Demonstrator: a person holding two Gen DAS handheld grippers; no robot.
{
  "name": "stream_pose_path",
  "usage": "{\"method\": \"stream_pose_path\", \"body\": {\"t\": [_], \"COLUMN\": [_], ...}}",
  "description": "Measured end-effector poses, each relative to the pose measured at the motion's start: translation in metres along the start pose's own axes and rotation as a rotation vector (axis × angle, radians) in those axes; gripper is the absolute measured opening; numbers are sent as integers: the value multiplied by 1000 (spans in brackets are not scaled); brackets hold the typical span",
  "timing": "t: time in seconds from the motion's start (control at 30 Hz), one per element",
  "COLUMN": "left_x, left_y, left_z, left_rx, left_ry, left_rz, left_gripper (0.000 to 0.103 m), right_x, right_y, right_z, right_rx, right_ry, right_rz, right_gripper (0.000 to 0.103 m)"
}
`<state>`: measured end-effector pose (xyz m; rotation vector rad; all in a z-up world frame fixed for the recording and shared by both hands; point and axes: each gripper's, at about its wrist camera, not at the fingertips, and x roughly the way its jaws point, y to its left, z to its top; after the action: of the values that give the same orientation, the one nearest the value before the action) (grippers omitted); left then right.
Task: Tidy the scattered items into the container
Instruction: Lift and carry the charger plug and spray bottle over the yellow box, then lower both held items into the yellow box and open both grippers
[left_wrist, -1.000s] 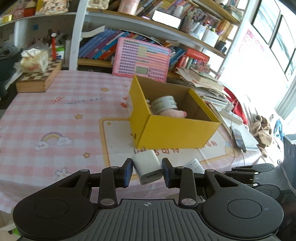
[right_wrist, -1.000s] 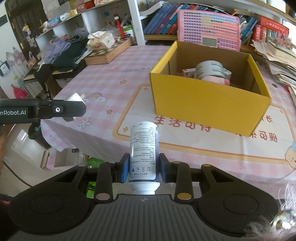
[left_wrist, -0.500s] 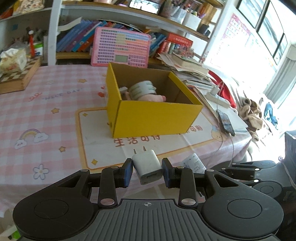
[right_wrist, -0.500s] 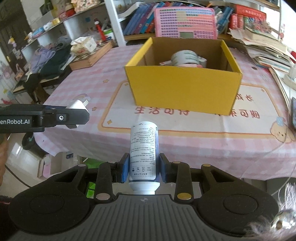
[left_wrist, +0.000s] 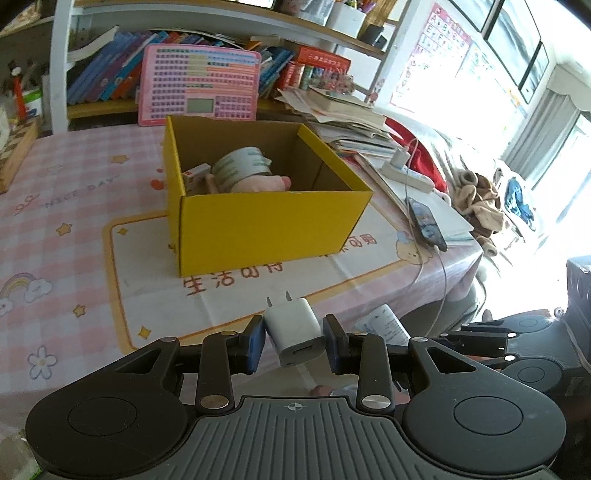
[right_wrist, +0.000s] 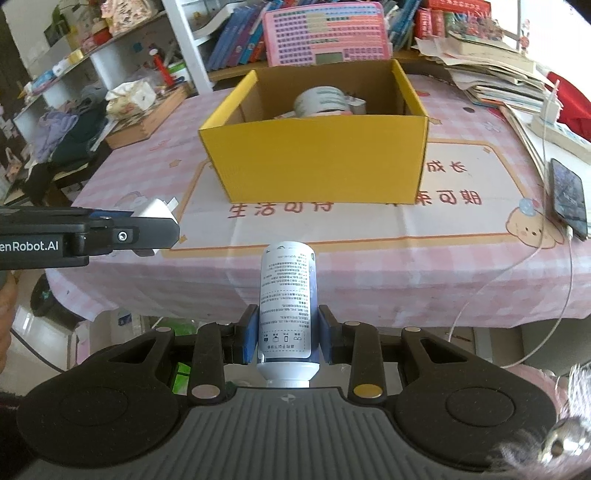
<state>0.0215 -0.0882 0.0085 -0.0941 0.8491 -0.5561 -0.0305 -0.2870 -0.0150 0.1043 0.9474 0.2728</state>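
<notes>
Your left gripper (left_wrist: 294, 339) clamps the small white plastic charger plug (left_wrist: 295, 330), light and rigid; your right gripper (right_wrist: 287, 338) squeezes the slick white cylindrical bottle (right_wrist: 287, 295) low down. Yellow cardboard box (right_wrist: 314, 155) sits upper-centre.

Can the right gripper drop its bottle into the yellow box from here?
Probably yes: the right gripper holds the bottle, the yellow box is open-topped straight ahead, and nothing stands between.

Both grippers have swung round — the yellow box (left_wrist: 266, 229) now faces them squarely.
</notes>
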Motion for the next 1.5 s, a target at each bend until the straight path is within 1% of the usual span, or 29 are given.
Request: {"method": "stream_pose_path", "body": {"t": [0.23,0.5,0.83,1.07,1.17,1.27,1.4,1.5], "left_x": [11,18,34,58,72,88,113,132], "left_y": [-3,-2,13,26,31,34,36,40], "left_z": [15,39,85,112,125,137,149,153], "left_rx": [24,60,116,163,191,231,287,311], "left_ry": [-16,-75,-147,-154,-155,-148,-125,-95], "left_rz": [-16,-4,-1,5,20,41,71,92], "left_gripper": [32,32,32,32,32,32,32,32], "right_x": [1,7,12,25,38,59,94,121], "right_y": [-11,-18,-27,-34,-35,-35,-34,-38], "right_z": [10,37,103,149,166,183,199,206], "right_rx": [17,3,-7,-16,-26,-55,-113,-143], "right_ry": [-13,-51,-177,-227,-229,-210,-166,-122], "right_rz": [-16,-16,-45,-88,-106,-134,-198,-242], "right_gripper": [31,31,31,31,31,31,31,31]}}
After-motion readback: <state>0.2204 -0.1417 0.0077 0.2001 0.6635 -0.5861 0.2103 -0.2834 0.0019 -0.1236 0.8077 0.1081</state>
